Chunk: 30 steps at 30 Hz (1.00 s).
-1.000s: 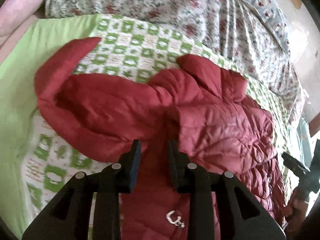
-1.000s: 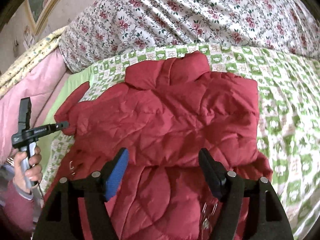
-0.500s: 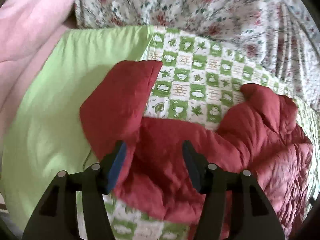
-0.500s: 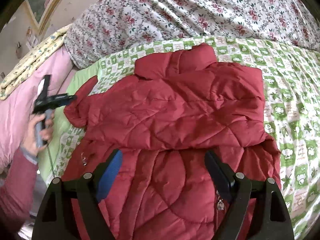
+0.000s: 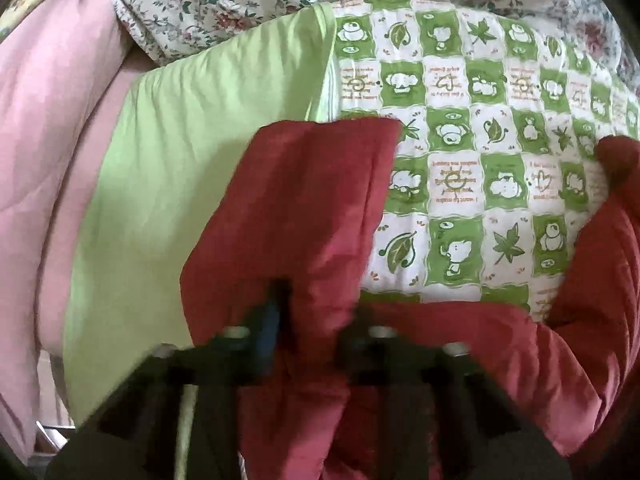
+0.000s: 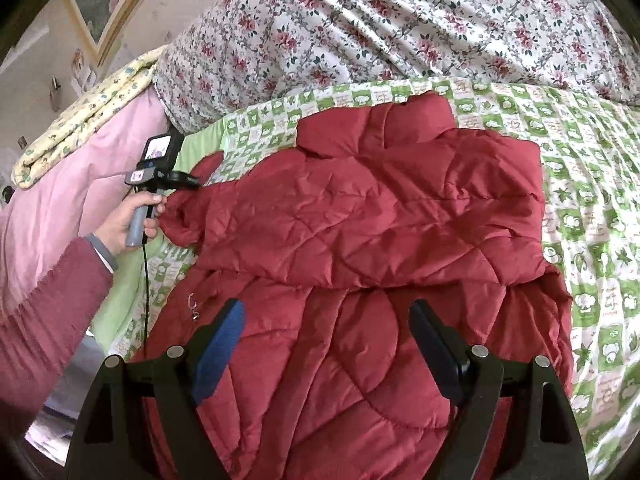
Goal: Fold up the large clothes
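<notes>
Left gripper (image 5: 316, 312): blurred, grip on red jacket's (image 6: 380, 240) sleeve (image 5: 304, 208) unclear; jacket hem cut off at bottom edge; fingertips buried in folds

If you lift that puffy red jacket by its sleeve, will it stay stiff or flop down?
Probably flop. The quilted red puffer jacket already lies in soft creases and folds on the green-and-white checked blanket. Its sleeve, between the left gripper fingers, bends limply. The puffy padding suggests it is light for its size, and the smooth fabric may slip.
</notes>
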Each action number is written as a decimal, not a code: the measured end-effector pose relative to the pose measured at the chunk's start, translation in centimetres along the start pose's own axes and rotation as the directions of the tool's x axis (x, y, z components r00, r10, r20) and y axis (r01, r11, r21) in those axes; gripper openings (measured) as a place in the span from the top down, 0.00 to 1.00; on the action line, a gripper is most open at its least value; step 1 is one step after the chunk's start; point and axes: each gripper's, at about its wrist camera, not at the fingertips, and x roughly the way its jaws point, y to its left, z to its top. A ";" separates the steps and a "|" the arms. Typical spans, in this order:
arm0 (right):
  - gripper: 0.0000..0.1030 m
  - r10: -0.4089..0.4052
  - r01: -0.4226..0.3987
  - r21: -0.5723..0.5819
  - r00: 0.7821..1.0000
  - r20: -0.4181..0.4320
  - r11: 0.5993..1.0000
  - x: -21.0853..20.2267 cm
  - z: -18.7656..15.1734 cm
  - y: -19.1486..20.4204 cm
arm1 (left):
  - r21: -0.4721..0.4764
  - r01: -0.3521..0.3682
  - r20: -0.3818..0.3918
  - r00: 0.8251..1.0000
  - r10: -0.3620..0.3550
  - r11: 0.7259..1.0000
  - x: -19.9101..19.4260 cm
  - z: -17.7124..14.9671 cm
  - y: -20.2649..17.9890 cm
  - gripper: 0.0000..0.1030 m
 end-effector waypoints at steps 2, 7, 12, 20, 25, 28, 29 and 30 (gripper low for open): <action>0.17 0.001 -0.001 0.006 1.000 0.013 1.000 -0.3 0.0 -0.2 | -0.043 0.050 0.029 0.998 -0.048 0.998 -0.9 -0.2 0.9 0.90; 0.17 0.005 -0.005 0.018 1.000 0.030 1.000 -0.4 0.2 -0.2 | -0.162 0.235 0.150 0.966 -0.211 0.958 -5.0 -2.2 2.9 0.92; 0.17 0.019 -0.020 0.026 0.999 0.030 0.999 -0.1 0.1 -0.2 | -0.212 0.453 0.288 0.875 -0.388 0.866 -10.4 -5.7 3.3 0.92; 0.17 0.016 -0.017 0.049 0.999 0.037 0.999 -0.3 -0.1 -0.7 | -0.092 0.636 0.387 0.732 -0.561 0.766 -17.4 -8.9 -2.3 0.92; 0.17 0.005 -0.010 0.095 0.999 0.049 0.995 -0.8 -0.3 -2.1 | 0.025 0.696 0.400 0.650 -0.646 0.717 -20.7 -10.7 -7.1 0.92; 0.17 0.001 -0.010 0.129 0.998 0.067 0.992 -1.4 -0.2 -3.2 | 0.080 0.708 0.375 0.631 -0.679 0.702 -21.5 -11.6 -10.4 0.92; 0.17 -0.001 -0.009 0.143 0.997 0.075 0.990 -1.7 -0.2 -3.6 | 0.094 0.711 0.362 0.627 -0.689 0.697 -21.6 -11.8 -11.6 0.92; 0.17 -0.003 -0.010 0.156 0.996 0.084 0.988 -1.9 -0.1 -4.1 | 0.104 0.714 0.349 0.625 -0.698 0.692 -21.7 -12.0 -12.8 0.92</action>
